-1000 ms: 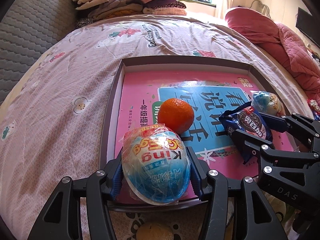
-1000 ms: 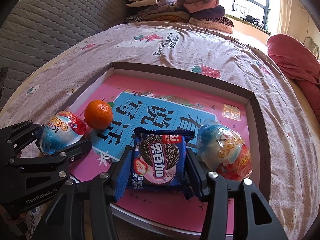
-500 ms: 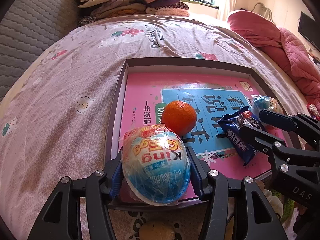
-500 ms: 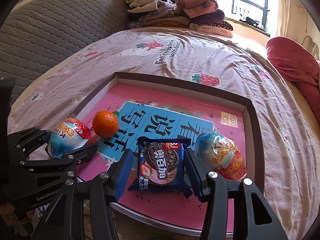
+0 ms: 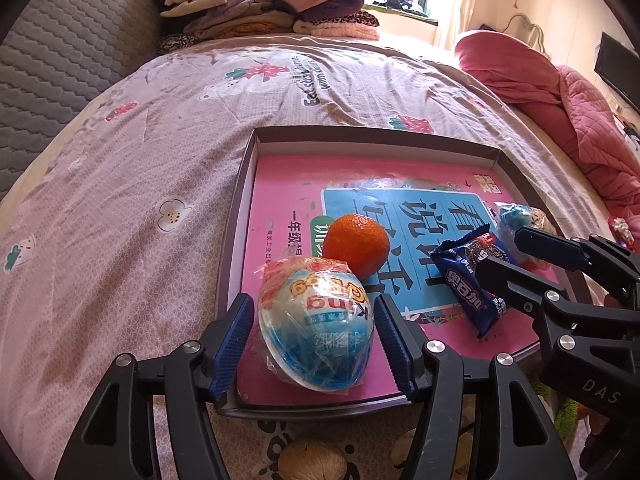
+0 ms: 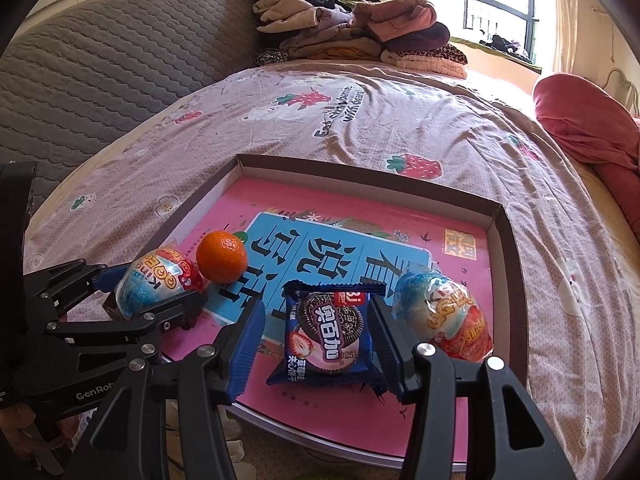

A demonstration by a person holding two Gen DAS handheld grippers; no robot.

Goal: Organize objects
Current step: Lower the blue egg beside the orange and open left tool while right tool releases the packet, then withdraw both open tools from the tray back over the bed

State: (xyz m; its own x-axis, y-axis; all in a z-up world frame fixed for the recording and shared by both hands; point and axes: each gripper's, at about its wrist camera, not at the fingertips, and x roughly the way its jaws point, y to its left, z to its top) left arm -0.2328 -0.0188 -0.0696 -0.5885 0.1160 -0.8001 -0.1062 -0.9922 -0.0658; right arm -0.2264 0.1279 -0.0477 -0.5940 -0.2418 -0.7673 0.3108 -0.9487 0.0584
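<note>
**A:** Item one: wrapped toy egg (image 5: 316, 320). Location?

**B:** Near-left corner of the tray (image 5: 360, 136), close to the near rim, resting on the pink printed sheet (image 5: 280, 184). Flanked by the left hand-held gripper (image 5: 312, 308). Jaws just opened wider, released, with a gap showing on both sides of the egg.

**A:** Neighbours, working outward?

**B:** Orange (image 5: 356, 242) just behind the egg, contact not certain. Cookie packet (image 6: 328, 332) to the right, flat on the sheet between the jaws of the right hand-held gripper (image 6: 316, 312). Not clamped: left pad clearly apart, right pad at the crimped edge. Second wrapped egg (image 6: 440, 316) further right, near the right wall. Tray on the bed (image 5: 140, 200); folded clothes (image 5: 260, 4) at the far end, pink quilt (image 5: 560, 92) at far right.

**A:** Hazards?

**B:** Probable, not observed:
- Egg rounded and freed, so liable to roll against the orange or the near rim.
- Loose crinkled wrap apt to catch on a ribbed pad during withdrawal and drag the egg over the low rim.
- Packet likely to skew if the touching pad pulls its edge.
- Soft bedding under the tray, so a tilt from any downward press.

**A:** Count?

**B:**
- Wrapped eggs: two.
- Orange: one.
- Cookie packet: one.
- Tray: one.
- Hand-held grippers: two.
</note>
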